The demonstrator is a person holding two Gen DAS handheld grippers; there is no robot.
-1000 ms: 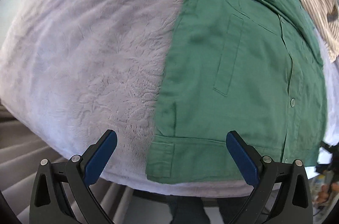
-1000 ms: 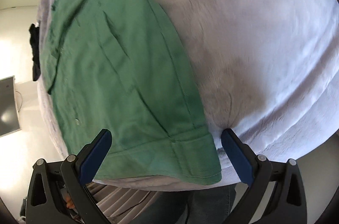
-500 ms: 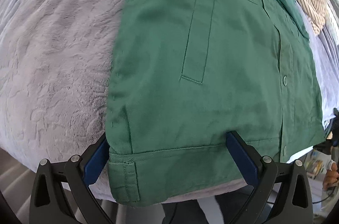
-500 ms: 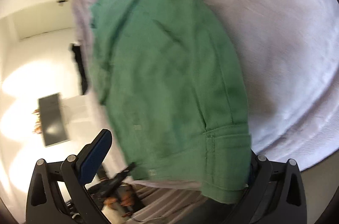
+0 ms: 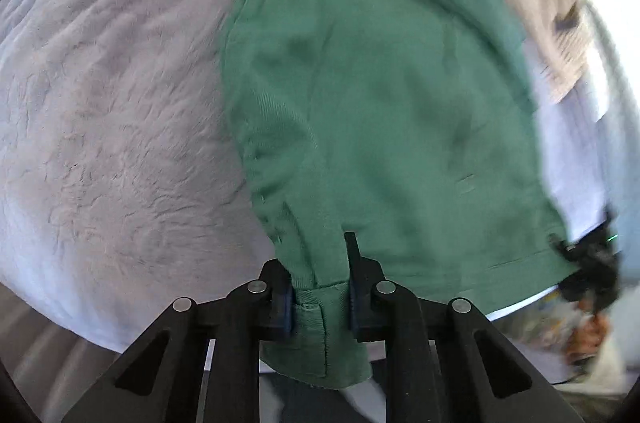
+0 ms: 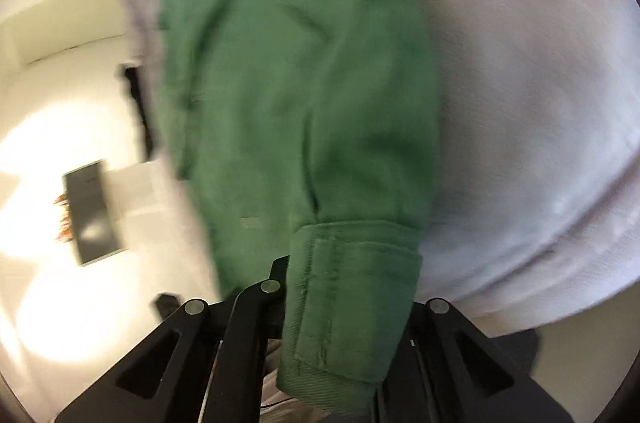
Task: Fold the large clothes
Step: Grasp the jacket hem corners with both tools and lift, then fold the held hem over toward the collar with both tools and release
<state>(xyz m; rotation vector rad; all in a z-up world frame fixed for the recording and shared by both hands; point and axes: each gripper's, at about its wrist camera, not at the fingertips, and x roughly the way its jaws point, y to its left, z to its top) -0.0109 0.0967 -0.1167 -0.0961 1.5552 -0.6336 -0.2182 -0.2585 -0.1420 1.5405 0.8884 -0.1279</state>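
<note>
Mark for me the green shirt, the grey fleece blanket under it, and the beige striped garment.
green shirt (image 5: 380,111), left wrist view: middle of its front panel.
grey fleece blanket (image 5: 120,111), left wrist view: bare plush area beside the shirt.
beige striped garment (image 5: 548,23), left wrist view: its blurred middle.

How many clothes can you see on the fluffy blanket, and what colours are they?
Green clothes: 1, the green shirt, both grippers closing on its hem.
Beige striped clothes: 1, the beige garment beyond it.
Total: 2, lying on the grey blanket.
</note>
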